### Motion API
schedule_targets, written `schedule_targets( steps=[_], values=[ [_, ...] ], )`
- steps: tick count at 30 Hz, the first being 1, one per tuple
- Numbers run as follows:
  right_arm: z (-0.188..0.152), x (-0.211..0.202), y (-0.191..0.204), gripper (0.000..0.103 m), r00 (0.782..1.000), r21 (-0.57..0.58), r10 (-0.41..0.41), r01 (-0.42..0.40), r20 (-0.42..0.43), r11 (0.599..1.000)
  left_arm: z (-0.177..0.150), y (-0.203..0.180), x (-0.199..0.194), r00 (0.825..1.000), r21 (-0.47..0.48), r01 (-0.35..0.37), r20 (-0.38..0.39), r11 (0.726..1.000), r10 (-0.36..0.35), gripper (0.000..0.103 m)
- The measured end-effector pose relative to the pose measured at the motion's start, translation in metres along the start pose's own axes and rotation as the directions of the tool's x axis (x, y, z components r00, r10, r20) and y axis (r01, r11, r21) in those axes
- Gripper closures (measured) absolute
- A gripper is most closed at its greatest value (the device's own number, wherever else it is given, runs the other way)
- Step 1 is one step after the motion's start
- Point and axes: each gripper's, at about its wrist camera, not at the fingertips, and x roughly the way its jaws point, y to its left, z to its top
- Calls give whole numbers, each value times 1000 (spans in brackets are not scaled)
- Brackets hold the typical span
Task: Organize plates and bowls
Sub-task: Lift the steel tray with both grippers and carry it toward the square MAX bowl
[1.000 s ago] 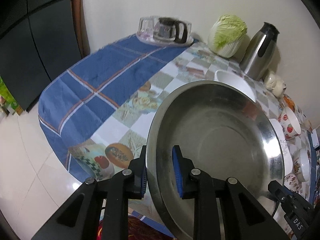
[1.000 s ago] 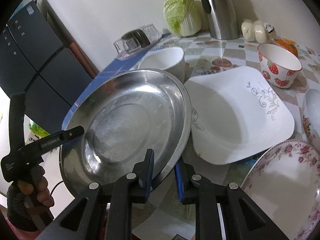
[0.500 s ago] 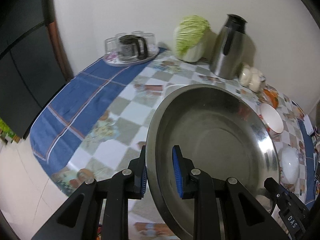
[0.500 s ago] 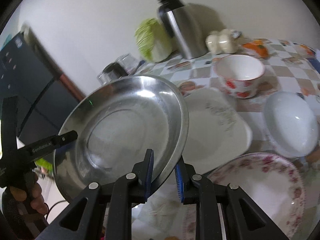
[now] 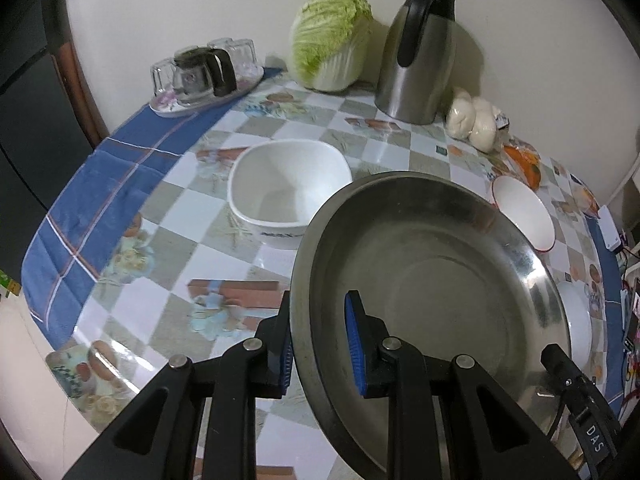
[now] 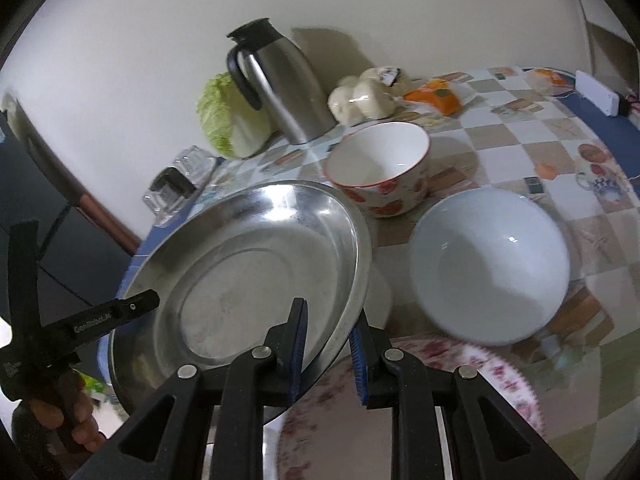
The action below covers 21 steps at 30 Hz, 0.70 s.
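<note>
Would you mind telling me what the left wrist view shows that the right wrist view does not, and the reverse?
Only the left wrist view shows the square white bowl standing on the tablecloth beyond the steel plate.

Only the right wrist view shows the flowered plate near the camera, with the round white bowl beyond it.

Both show the steel plate, gripped at opposite rims by the left gripper and right gripper, plus the strawberry bowl, kettle, cabbage and glasses tray.
</note>
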Motion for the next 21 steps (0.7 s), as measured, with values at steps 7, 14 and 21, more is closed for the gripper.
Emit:
schedule_targets(
  steps=[7,14,21],
  values=[
    [7,11,-7,81,999,-9,-33,32,-14,999,0,-3,25,999,2,9,-47,1000,-9,79],
    [9,23,-4,81,995,-72,-95,93,-21,993,-1,-5,38,997,19,13,-77,1000,-12,79],
    [7,34,-8,81,989,-68,-137,133,-48,989,-6,-6,50,993,21,21,-119,1000,-18,78]
  ],
)
